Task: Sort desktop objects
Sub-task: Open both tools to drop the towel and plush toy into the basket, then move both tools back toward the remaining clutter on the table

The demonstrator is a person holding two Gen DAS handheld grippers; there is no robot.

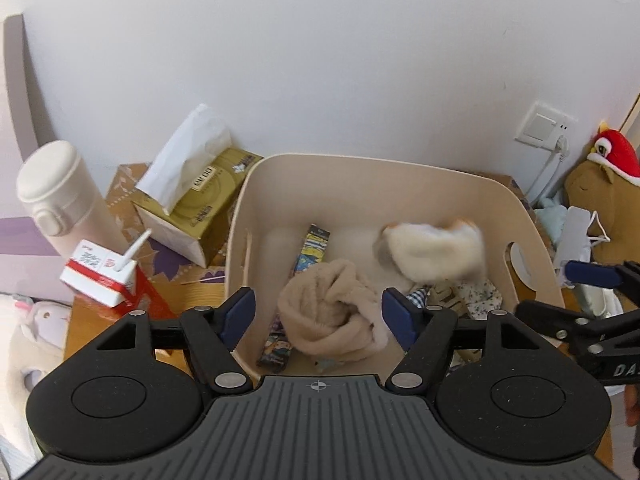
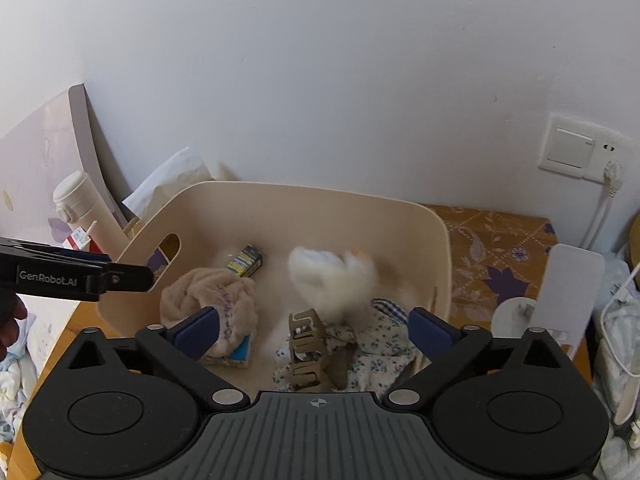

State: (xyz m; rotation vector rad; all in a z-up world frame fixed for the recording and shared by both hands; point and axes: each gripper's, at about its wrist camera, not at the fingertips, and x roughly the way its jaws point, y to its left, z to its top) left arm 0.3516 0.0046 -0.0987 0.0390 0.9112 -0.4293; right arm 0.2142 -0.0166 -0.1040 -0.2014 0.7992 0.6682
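Both the left tongs point(image 1: 318, 312) and right tongs point(image 2: 316, 330) gape wide, empty, above the bin point(image 2: 280, 194). A blurred white plush point(image 2: 332, 276) sits in the bin among cloth items; the milk carton point(image 1: 100, 276), tissue box point(image 1: 192, 200) and bottle point(image 1: 56, 188) remain on the worktop point(image 1: 192, 292), apparently unsorted.

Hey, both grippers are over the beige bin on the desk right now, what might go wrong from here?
1. The white plush toy is motion-blurred in the bin; it may land on the hair clip and bury it.
2. The milk carton with its straw stands near the desk edge beside the left gripper; a sideways sweep might tip it.
3. The right gripper sits near the charger cable.
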